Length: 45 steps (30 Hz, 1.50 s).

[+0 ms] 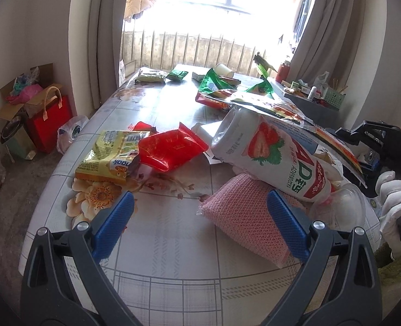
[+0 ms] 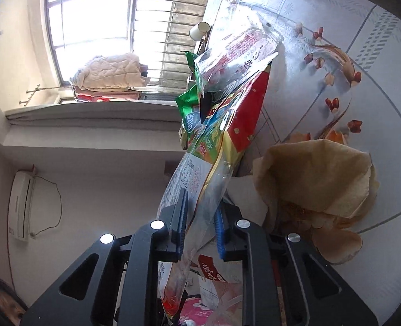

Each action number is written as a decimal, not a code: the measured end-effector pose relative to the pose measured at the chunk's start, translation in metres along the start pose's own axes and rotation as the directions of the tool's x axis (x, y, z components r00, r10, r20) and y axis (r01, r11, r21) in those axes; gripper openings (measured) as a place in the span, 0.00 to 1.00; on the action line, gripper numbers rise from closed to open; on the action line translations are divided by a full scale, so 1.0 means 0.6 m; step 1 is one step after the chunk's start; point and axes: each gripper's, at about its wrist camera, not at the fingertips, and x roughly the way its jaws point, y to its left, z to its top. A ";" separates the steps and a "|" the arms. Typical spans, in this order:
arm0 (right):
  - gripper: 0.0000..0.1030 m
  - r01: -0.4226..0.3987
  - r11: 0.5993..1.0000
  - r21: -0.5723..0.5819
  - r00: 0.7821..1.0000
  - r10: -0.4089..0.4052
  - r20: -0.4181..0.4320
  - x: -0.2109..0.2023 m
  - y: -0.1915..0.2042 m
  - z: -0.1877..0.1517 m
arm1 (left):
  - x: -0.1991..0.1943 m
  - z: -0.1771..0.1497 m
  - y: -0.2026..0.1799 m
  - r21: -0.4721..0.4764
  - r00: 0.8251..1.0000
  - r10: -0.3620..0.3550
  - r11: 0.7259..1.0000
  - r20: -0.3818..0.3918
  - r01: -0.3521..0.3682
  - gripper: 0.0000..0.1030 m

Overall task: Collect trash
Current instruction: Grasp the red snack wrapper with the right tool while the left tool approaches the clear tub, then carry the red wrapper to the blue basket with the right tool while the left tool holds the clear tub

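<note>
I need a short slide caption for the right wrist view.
Right hand-held gripper shut on a clear snack wrapper above the floral table.

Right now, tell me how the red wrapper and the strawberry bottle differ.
The red wrapper is a flat, crumpled, shiny red film; the strawberry bottle is a rounded white container with printed fruit. The wrapper lies on the table; the bottle leans tilted on a pink sponge. Both are trash not yet collected.

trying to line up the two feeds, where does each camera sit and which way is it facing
Left wrist: sits behind the open left claw, looking down the littered table toward the window; a white-gloved hand shows at right.
Right wrist: sits behind the right claw, rolled sideways, shut on a clear snack bag; no hand shows.
Shared: the table, the bag and the paper cup.
</note>
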 end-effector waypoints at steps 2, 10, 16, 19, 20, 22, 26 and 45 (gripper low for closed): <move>0.07 -0.085 0.996 0.008 0.996 0.085 -0.004 -0.006 0.007 0.000 | -0.002 0.001 0.002 -0.002 1.000 -0.003 1.000 0.008 0.003 0.92; 0.04 -0.348 0.937 -0.039 0.937 0.349 -0.002 -0.039 0.077 0.004 | -0.026 0.005 0.001 0.001 0.999 -0.007 1.000 0.039 0.007 0.92; 0.04 -0.390 0.906 -0.164 0.909 0.407 0.092 -0.151 0.130 -0.009 | -0.053 0.021 0.001 -0.010 0.996 -0.044 0.999 0.080 0.045 0.92; 0.04 -0.363 0.909 -0.205 0.902 0.398 0.166 -0.224 0.126 -0.025 | -0.056 0.037 0.008 -0.038 0.992 -0.090 0.995 0.089 0.093 0.92; 0.04 -0.347 0.913 -0.215 0.901 0.389 0.194 -0.255 0.120 -0.038 | -0.055 0.044 0.010 -0.048 0.990 -0.105 0.993 0.089 0.110 0.92; 0.04 -0.314 0.923 -0.221 0.897 0.365 0.250 -0.310 0.101 -0.051 | -0.052 0.058 0.013 -0.071 0.987 -0.135 0.987 0.092 0.141 0.92; 0.04 -0.259 0.949 -0.178 0.893 0.306 0.330 -0.374 0.050 -0.073 | -0.041 0.083 0.016 -0.104 0.978 -0.188 0.975 0.090 0.197 0.92; 0.04 -0.189 0.979 -0.073 0.874 0.201 0.443 -0.479 -0.058 -0.095 | 0.005 -0.024 -0.262 0.308 0.963 -0.207 0.917 -0.171 0.252 0.61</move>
